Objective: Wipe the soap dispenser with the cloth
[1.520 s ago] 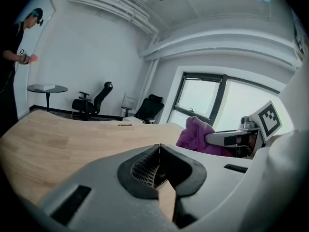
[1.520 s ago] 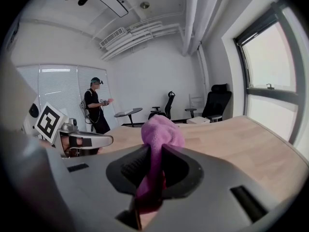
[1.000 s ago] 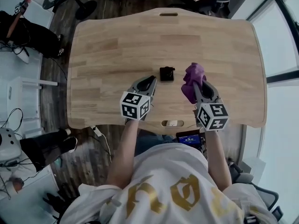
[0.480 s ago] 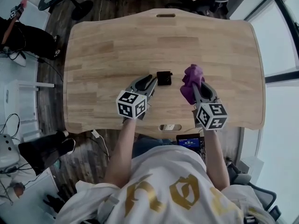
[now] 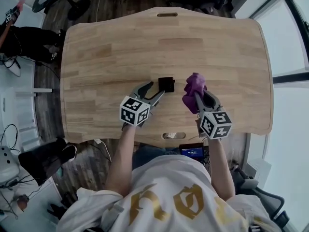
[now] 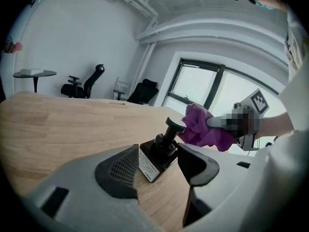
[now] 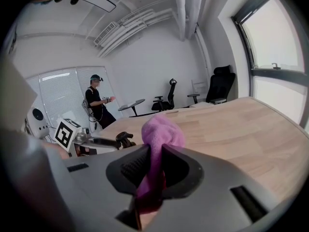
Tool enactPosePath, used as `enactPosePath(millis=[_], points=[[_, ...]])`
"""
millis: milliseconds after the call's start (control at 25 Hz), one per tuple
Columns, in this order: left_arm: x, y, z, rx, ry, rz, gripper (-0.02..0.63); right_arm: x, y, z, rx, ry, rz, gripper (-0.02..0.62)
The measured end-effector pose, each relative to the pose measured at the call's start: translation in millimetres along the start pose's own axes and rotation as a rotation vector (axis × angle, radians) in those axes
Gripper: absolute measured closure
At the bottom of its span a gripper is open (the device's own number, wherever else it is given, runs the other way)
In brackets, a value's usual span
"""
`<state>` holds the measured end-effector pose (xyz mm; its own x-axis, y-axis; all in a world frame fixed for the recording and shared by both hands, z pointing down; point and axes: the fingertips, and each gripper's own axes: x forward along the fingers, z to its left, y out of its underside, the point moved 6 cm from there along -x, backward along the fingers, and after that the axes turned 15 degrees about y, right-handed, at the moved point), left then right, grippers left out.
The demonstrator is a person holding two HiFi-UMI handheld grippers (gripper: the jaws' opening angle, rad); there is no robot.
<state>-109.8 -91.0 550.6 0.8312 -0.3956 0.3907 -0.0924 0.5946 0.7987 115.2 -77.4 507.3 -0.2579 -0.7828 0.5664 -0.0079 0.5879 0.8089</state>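
soap dispenser [image 5: 166, 84] first: it stands near the middle of the wooden table [image 5: 145, 42], toward the person's edge, and both tools converge on it.

the left gripper [image 5: 155, 90] comes at it from the left. its jaws have just been opening and now stand apart. in the left gripper view the dispenser's black square base sits in the line of the gap, at or just past the tips, and neither pad presses on it. the right gripper [image 5: 198, 94] is clamped on the purple cloth [image 5: 193, 83], which bunches out beyond its tips.

the relation that counts is sideways. the dispenser lies between the two tools, just ahead of the left jaws and just to the left of the cloth, with a narrow strip of bare wood showing between cloth and bottle in the head view. its long axis runs upright, from the base to the pump head.

my read is that the left jaws need to close across the base to steady it, and the cloth must then travel leftward onto the pump. the bottle looks small and light, so a wipe before it is braced could tip it.
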Motion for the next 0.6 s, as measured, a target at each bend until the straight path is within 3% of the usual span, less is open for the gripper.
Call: enactPosePath(millis=[120,400,600], points=[[8.2,1.8,2.1,0.050,0.035,0.019,0.359,5.5,4.4,-2.3,0.010,-0.004,0.017,0.531],[23.7,7.4,-2.0,0.300,0.189,0.103,0.264,19.5,14.2,-6.3,0.032,0.002,0.054,0.531],[33.3,13.3,9.6,0.362,0.203,0.179,0.247,27.0,20.2,-0.4,0.043,-0.021,0.071,0.531]])
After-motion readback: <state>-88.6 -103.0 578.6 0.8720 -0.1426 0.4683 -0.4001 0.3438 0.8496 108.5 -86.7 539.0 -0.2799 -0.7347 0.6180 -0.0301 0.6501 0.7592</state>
